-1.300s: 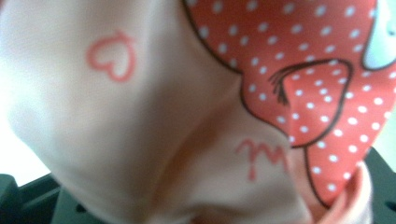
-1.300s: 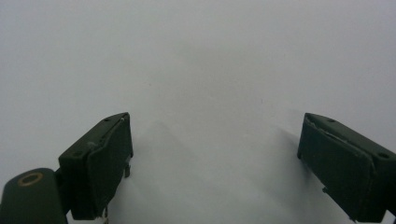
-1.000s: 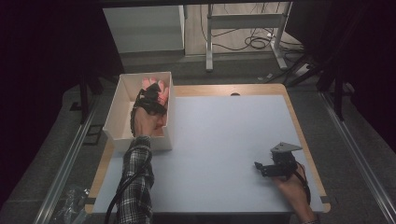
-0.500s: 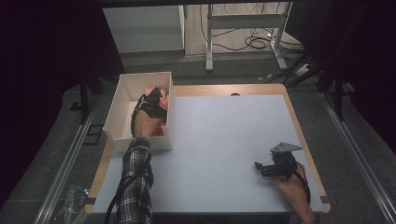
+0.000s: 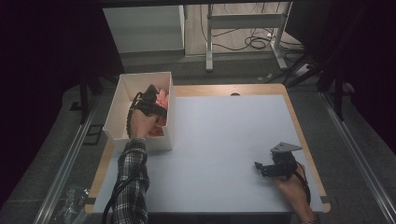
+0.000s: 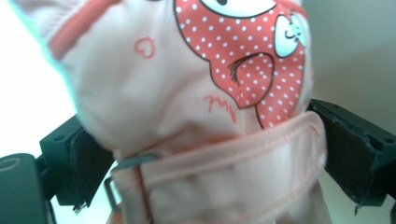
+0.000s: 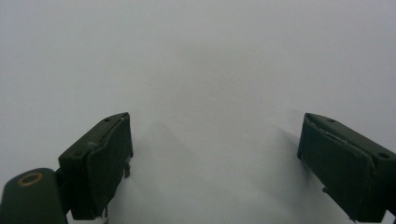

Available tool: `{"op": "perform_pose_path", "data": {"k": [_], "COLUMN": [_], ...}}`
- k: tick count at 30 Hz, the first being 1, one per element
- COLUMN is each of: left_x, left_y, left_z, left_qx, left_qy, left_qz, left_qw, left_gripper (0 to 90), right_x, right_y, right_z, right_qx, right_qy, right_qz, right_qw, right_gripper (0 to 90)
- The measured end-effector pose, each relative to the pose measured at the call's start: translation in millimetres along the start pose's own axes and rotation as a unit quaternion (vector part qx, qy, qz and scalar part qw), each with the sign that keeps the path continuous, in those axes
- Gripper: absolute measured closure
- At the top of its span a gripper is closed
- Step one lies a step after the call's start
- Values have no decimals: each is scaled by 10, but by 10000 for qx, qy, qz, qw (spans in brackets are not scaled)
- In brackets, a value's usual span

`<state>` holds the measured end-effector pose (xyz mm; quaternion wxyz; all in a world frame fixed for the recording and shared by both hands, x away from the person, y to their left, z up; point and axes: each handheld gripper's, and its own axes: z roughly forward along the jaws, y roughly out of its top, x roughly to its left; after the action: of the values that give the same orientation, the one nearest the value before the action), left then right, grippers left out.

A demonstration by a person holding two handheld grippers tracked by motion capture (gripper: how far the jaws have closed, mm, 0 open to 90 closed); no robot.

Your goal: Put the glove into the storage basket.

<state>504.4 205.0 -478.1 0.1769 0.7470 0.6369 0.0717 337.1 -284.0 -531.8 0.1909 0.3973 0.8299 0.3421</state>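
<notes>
A pale pink cloth item (image 6: 187,93) with a red dotted cartoon print and a pink strap lies between the jaws of my left gripper (image 6: 196,121). The jaws stand wide apart on either side of it. In the high view my left gripper (image 5: 156,105) is down inside the white box (image 5: 116,109) at the table's back left, with pink cloth (image 5: 162,97) showing beside it. My right gripper (image 5: 258,167) rests low near the front right of the white table top (image 5: 224,135). It is open (image 7: 215,126) with nothing between its fingers.
The white box stands against the table's left edge. A wooden rim (image 5: 306,140) borders the table top. Beyond the far edge are a white cabinet (image 5: 144,28), a metal frame (image 5: 243,23) and cables on the floor.
My left gripper has gone down into the white box with the pink cloth, which showed higher above the rim a second ago. The right gripper has stayed put.
</notes>
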Motion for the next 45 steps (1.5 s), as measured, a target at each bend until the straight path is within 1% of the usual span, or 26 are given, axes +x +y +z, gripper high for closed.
{"op": "perform_pose_path", "data": {"k": [2,3,7,8,11,14,18,21,24,26,27,28,30,31,33,35,40,44,45], "left_x": [5,8,15,20,23,23,14,12,14,17,15,22,22,27,34,42,50,3,-23], "left_y": [-11,-19,-45,-51,-76,-98,-135,-161,-188,-209,-225,-235,-257,-271,-292,-319,-381,-429,-441], "left_z": [-34,-52,-141,-166,-244,-309,-400,-450,-493,-534,-560,-584,-626,-660,-707,-767,-872,-956,-977], "left_qx": [-39,-95,-211,-209,-349,-432,-567,-620,-701,-781,-838,-870,-952,-1013,-1093,-1213,-1416,-1561,-1610], "left_qy": [11,12,-40,-36,-86,-118,-200,-249,-237,-269,-286,-283,-324,-341,-363,-401,-460,-508,-521], "left_qz": [18,28,65,105,106,140,209,260,324,342,341,391,379,421,438,478,563,711,761], "left_qw": [10000,10000,9997,9997,9993,9989,9980,9974,9967,9960,9955,9950,9942,9934,9924,9907,9873,9839,9826], "left_gripper": [70,70,67,66,65,63,63,63,65,65,66,66,66,66,65,65,64,65,65], "right_x": [0,0,0,0,0,1,1,2,3,3,3,3,3,3,3,3,3,3,3], "right_y": [0,0,0,0,0,0,0,0,0,0,0,0,0,0,0,0,0,0,0], "right_z": [0,0,0,0,0,0,0,0,-1,-1,-1,-1,-1,-1,-1,-1,-1,-1,-1], "right_qx": [0,0,0,0,-1,0,0,1,2,2,2,2,2,2,2,1,0,0,-1], "right_qy": [0,1,0,0,0,-4,-5,-8,-7,-6,-8,-6,-8,-7,-9,-8,-10,-11,-11], "right_qz": [0,0,0,1,-1,-2,-2,-3,0,1,0,1,0,1,-5,-6,-9,-8,-8], "right_qw": [10000,10000,10000,10000,10000,10000,10000,10000,10000,10000,10000,10000,10000,10000,10000,10000,10000,10000,10000], "right_gripper": [104,104,104,104,104,104,104,104,104,104,104,104,104,104,104,104,104,104,104]}}
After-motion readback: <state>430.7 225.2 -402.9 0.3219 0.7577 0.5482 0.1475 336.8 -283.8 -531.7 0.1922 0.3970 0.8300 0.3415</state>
